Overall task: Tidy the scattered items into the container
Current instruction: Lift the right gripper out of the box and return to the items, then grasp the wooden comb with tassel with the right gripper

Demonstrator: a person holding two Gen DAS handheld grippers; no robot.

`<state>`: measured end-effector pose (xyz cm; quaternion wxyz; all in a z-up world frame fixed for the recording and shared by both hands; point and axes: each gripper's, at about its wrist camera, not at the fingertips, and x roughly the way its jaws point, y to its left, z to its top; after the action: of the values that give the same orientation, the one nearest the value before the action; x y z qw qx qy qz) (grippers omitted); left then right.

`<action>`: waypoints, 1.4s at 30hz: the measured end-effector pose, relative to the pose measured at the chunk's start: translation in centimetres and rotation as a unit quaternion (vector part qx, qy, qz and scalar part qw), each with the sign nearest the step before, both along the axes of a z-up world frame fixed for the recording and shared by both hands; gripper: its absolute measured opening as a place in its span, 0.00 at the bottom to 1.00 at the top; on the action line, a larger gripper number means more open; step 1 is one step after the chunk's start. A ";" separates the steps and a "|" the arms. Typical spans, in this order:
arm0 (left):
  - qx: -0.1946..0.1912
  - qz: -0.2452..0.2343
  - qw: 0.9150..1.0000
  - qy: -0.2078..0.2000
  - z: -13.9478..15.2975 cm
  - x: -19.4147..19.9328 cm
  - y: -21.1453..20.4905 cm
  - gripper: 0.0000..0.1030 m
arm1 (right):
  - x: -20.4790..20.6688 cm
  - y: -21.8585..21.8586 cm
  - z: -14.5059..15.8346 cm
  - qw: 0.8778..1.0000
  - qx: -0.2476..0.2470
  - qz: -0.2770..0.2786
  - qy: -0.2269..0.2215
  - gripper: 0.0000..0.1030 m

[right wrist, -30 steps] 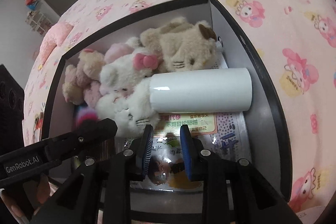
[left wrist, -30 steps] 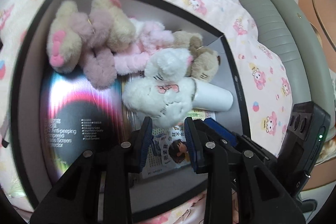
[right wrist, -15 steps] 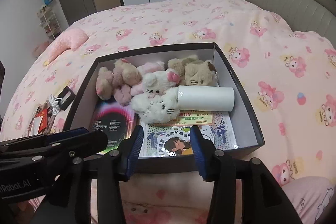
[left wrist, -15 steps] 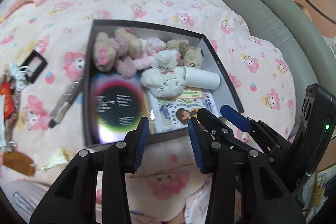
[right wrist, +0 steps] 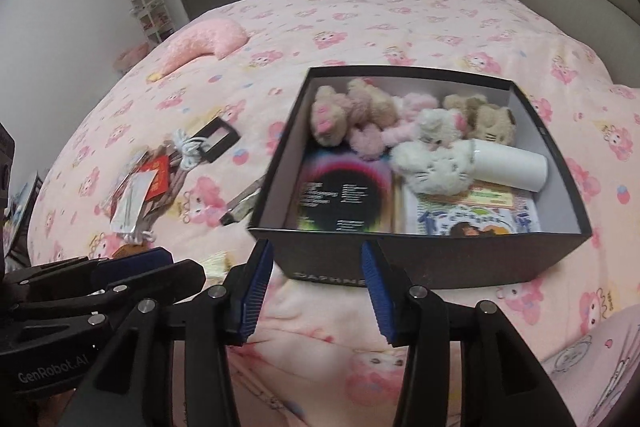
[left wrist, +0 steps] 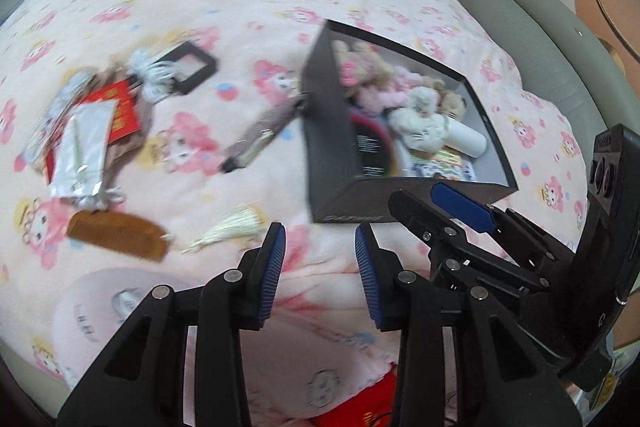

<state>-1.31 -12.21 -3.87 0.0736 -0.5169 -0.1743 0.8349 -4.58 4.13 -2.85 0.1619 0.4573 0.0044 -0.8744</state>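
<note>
While both tools hang above the pink bedspread, neither holds anything: left gripper jaws narrowing, nothing between them; right gripper parted moderately, empty, just short of the black box. Box contains plush toys, white cylinder, booklets. Still scattered left of it: wooden comb, tassel, silver packet, red card, black frame.
</note>
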 end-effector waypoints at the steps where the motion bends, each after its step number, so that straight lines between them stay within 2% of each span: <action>1: 0.003 0.013 1.000 -0.004 -0.3 0.3 -1.4 0.35 | -0.1 -1.3 -0.3 1.000 -0.003 0.017 -0.005 0.41; 5: 0.021 0.090 0.995 -0.036 -2.2 1.3 -7.9 0.35 | -0.9 -6.3 -2.6 0.993 -0.032 0.093 -0.062 0.41; 9: 0.007 0.153 0.986 -0.065 -4.6 1.8 -13.9 0.35 | -2.0 -9.1 -6.1 0.984 -0.057 0.100 -0.132 0.41; 11: 0.001 0.166 0.983 -0.078 -5.9 1.8 -15.8 0.35 | -2.6 -10.2 -7.7 0.977 -0.069 0.109 -0.169 0.41; 16: 0.023 0.185 0.978 -0.098 -8.9 1.7 -18.6 0.35 | -3.0 -10.8 -9.9 0.968 -0.099 0.087 -0.213 0.41; 19: 0.034 0.198 0.974 -0.108 -10.2 1.2 -20.0 0.35 | -3.3 -11.8 -11.7 0.959 -0.096 0.097 -0.249 0.41; 22: 0.047 0.198 0.972 -0.115 -11.3 0.4 -21.1 0.35 | -3.7 -12.7 -12.8 0.952 -0.105 0.101 -0.270 0.41; 25: 0.047 0.192 0.972 -0.130 -12.6 -0.5 -21.6 0.35 | -4.8 -13.2 -14.4 0.938 -0.131 0.094 -0.307 0.41; 27: 0.052 0.175 0.974 -0.134 -13.0 -1.1 -21.0 0.30 | -5.3 -13.7 -15.3 0.933 -0.134 0.093 -0.322 0.41; 30: 0.072 0.133 0.980 -0.128 -12.3 -1.6 -19.4 0.28 | -5.4 -14.2 -15.6 0.931 -0.138 0.094 -0.325 0.42; 32: 0.094 0.109 0.982 -0.123 -11.8 -1.7 -18.4 0.29 | -5.3 -13.9 -15.3 0.931 -0.152 0.093 -0.319 0.39; 36: 0.083 0.090 0.986 -0.115 -11.0 -1.9 -17.7 0.29 | -5.4 -12.4 -14.1 0.937 -0.177 0.075 -0.290 0.37; 39: 0.072 0.102 0.982 -0.141 -12.4 -2.4 -18.6 0.29 | -5.2 -12.1 -14.2 0.941 -0.163 0.066 -0.290 0.37; 41: 0.077 0.089 0.979 -0.166 -13.7 -3.1 -18.8 0.29 | -4.8 -12.3 -15.2 0.932 -0.156 0.070 -0.320 0.37; 42: 0.074 0.081 0.979 -0.174 -14.0 -3.3 -18.6 0.29 | -4.7 -12.4 -15.9 0.923 -0.165 0.072 -0.340 0.37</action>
<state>-4.62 -30.81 -17.83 0.0125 -0.6314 -0.2866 0.7205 -9.26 -8.32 -18.73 0.2897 0.6923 -0.1623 -0.6407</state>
